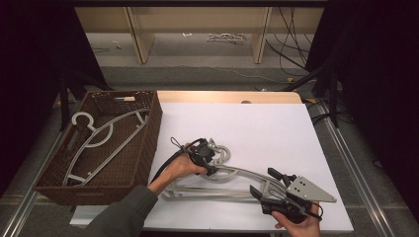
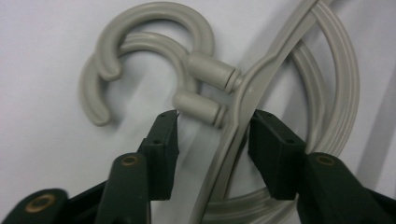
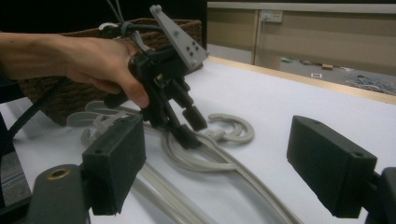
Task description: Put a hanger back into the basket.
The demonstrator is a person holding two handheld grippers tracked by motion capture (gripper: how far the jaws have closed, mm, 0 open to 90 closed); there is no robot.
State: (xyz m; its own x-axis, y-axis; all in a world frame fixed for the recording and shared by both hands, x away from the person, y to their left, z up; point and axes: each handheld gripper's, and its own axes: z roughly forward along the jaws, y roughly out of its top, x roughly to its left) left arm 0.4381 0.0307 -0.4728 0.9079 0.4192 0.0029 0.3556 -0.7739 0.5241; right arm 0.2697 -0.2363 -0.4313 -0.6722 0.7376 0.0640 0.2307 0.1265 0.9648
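Two grey plastic hangers [image 1: 242,173] lie stacked on the white table top, their hooks [image 2: 154,14] side by side. My left gripper [image 2: 212,140] is open, its jaws standing on either side of the upper hanger's shoulder bar [image 2: 261,70], just below the hook necks. From the high view that left gripper [image 1: 212,165] sits over the hooks, held by a hand. My right gripper [image 1: 262,181] hovers open over the hangers' right end, with nothing between its jaws. In the right gripper view, the right gripper [image 3: 222,163] faces the left gripper [image 3: 192,130] and the hooks [image 3: 233,128].
A brown wicker basket [image 1: 148,133] stands at the table's left edge, with more grey hangers [image 1: 104,133] lying in it. Bare white surface [image 1: 257,123] stretches beyond the hangers. Cables and shelving legs are on the floor behind the table.
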